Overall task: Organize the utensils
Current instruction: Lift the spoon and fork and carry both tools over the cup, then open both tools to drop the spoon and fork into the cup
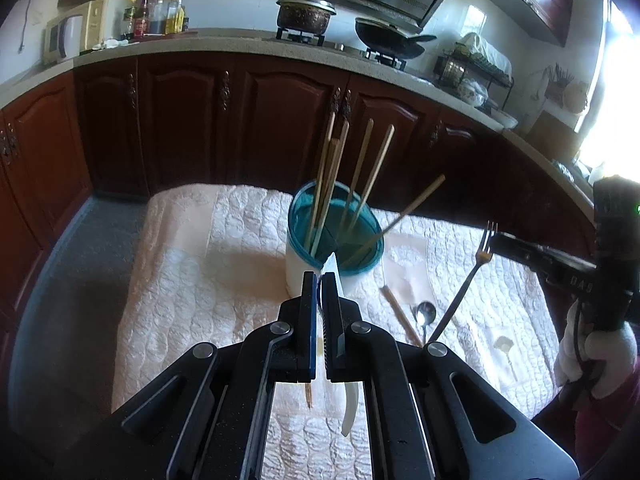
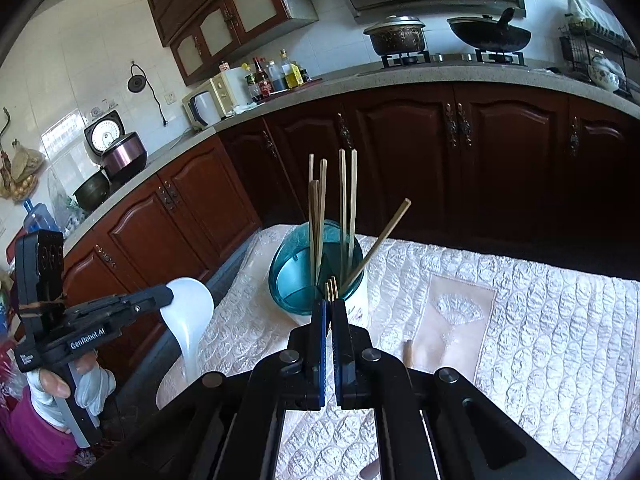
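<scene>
Left wrist view: a white plastic ladle (image 1: 332, 276) is being clamped in the left gripper (image 1: 319, 280), with its bowl showing in the right wrist view. A metal fork (image 1: 466, 280) is being pinched in the right gripper (image 2: 330, 304). Beyond them, on the quilted table cover (image 1: 192, 280), chopsticks (image 1: 362, 176) are being held upright by the teal-rimmed utensil holder (image 1: 298, 268); a metal spoon (image 1: 425, 314) and a loose chopstick (image 1: 400, 316) are lying beside it.

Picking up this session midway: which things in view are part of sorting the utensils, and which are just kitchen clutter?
Job:
left gripper shut on white spoon
right gripper shut on fork
utensil holder with chopsticks
metal spoon and loose chopstick on the cloth

Lying about:
pot
wok
bottles
microwave
</scene>
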Demonstrator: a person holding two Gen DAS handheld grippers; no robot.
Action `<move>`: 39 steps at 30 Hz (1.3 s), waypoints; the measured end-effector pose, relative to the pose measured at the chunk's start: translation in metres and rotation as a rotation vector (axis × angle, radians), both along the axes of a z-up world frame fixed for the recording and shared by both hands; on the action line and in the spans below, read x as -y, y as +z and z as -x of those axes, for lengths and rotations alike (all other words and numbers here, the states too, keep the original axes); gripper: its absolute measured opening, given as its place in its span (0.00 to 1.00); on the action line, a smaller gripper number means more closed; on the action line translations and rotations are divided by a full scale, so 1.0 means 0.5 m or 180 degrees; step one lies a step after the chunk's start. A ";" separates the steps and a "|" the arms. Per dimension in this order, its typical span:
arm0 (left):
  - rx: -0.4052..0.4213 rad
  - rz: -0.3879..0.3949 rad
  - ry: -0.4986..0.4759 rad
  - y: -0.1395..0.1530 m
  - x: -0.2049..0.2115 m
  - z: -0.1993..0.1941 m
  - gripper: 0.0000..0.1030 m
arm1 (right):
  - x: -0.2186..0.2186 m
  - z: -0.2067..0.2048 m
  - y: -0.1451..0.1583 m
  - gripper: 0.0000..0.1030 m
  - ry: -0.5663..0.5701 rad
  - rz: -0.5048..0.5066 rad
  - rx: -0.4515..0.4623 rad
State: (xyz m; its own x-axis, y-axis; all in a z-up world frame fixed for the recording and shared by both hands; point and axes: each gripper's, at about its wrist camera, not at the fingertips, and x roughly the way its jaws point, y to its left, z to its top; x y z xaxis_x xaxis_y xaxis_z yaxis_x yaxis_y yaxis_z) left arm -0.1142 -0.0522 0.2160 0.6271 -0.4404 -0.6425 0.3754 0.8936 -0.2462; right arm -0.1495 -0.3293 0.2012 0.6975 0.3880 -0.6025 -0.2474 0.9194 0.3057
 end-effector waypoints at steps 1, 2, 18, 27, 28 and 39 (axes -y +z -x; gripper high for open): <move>0.0016 0.0006 0.0006 0.004 -0.001 -0.003 0.01 | -0.002 0.000 0.003 0.02 -0.0007 0.0006 0.0009; 0.0050 0.0013 0.0020 0.012 -0.002 -0.007 0.01 | -0.003 -0.003 0.006 0.02 -0.0010 0.0011 0.0019; 0.0658 0.0011 0.0406 0.088 0.061 -0.116 0.01 | -0.055 -0.116 0.061 0.02 -0.0156 0.0235 0.0297; 0.0841 -0.0156 0.0577 0.039 0.111 -0.205 0.01 | -0.075 -0.189 0.017 0.02 -0.0215 0.0438 0.0210; 0.0845 -0.0183 0.0588 0.030 0.116 -0.210 0.01 | -0.077 -0.195 0.011 0.02 -0.0210 0.0462 0.0196; 0.0767 -0.0352 0.0670 -0.067 0.133 -0.229 0.01 | -0.097 -0.208 -0.055 0.02 -0.0120 0.0568 0.0028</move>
